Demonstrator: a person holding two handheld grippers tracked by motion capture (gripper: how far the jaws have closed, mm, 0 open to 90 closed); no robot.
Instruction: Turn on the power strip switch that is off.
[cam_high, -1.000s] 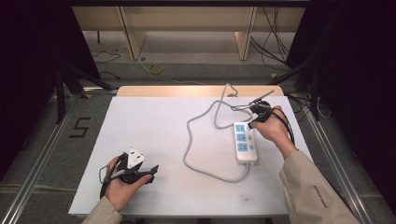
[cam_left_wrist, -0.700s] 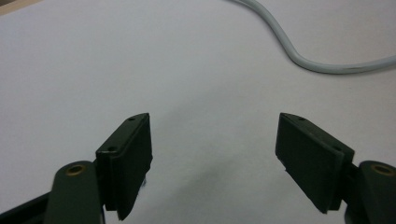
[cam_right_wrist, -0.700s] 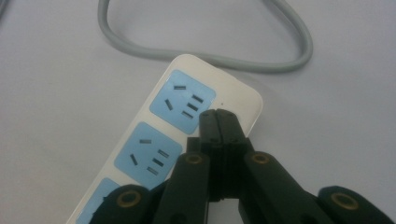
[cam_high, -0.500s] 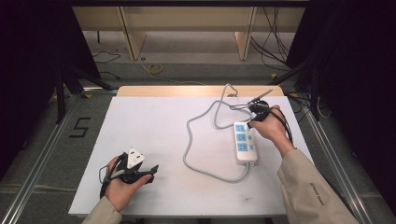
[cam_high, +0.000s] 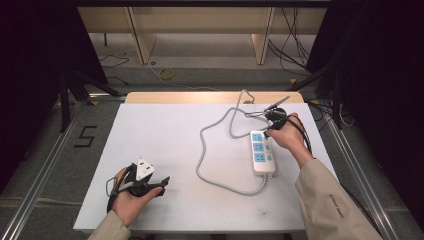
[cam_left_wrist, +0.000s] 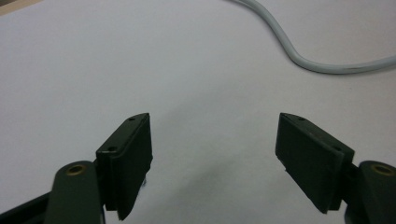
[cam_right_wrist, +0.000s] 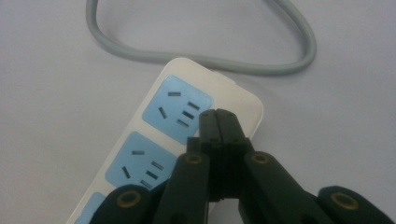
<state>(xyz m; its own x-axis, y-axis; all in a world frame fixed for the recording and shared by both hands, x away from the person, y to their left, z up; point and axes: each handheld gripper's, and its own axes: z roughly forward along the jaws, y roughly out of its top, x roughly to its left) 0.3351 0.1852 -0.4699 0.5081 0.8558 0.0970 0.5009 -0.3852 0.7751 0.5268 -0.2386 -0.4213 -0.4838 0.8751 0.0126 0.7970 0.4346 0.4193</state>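
Left hand-held gripper (cam_high: 159, 182): near edge of white tabletop (cam_high: 165, 135), jaws apart, empty. Power strip (cam_high: 262, 152): right of centre, rigid, light, smooth plastic; best gripped across its narrow sides. Grey cable (cam_high: 215, 150) flexible. Right hand-held gripper (cam_right_wrist: 218, 122): jaws together above the strip's far end. Floor marking "5" (cam_high: 86, 136).

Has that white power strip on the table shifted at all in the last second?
No. In the high view the power strip lies at the same spot against the table's right edge, its grey cable looping as before, with the right gripper shut above it.
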